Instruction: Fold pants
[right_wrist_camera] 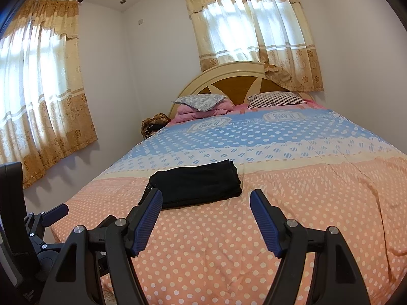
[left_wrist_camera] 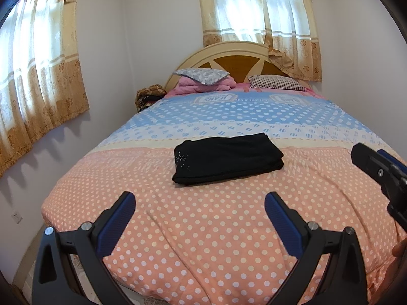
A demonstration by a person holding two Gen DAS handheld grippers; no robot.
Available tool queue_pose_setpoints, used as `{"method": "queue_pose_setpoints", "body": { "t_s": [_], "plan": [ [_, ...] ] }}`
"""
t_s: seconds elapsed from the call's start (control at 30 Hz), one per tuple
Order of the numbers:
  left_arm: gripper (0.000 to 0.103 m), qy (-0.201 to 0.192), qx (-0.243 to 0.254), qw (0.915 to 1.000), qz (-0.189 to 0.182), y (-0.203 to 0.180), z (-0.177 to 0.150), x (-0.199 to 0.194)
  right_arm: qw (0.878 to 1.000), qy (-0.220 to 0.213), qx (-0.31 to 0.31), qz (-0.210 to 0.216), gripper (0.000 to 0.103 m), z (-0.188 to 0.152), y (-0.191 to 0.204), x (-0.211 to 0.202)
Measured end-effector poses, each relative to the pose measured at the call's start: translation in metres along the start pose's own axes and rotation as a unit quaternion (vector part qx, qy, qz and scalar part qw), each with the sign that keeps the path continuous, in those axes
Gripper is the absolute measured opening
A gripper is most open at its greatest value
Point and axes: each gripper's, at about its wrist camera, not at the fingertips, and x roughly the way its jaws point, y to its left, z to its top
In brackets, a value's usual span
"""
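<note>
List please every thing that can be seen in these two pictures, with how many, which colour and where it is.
pants: one, black, folded in a flat stack on the middle of the bed, touched by no gripper
bedspread: one, pink with white dots near, blue and white bands farther, covers the bed
headboard: one, cream and brown, rounded, at the far wall
pillows: two, one grey patterned on the left, one striped on the right
pink bedding: one folded heap, under the grey pillow
curtains: two sets, beige and gold, on the left window and the far window
brown patterned bundle: one, left of the bed by the wall
wall socket: one, white, low on the left wall
left gripper: black with blue pads, jaws open, empty
right gripper: same colours, jaws open, empty
</note>
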Motion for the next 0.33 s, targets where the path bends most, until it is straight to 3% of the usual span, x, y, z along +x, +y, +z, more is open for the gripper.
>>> {"method": "queue_pose_setpoints", "body": {
  "t_s": [0.33],
  "plan": [
    [0.103, 0.002, 0.008, 1.0000, -0.004, -0.0015, -0.0002, 0.0010, 1.000, 0.001, 0.002, -0.001, 0.073, -0.0005, -0.0010, -0.0001]
  ]
}}
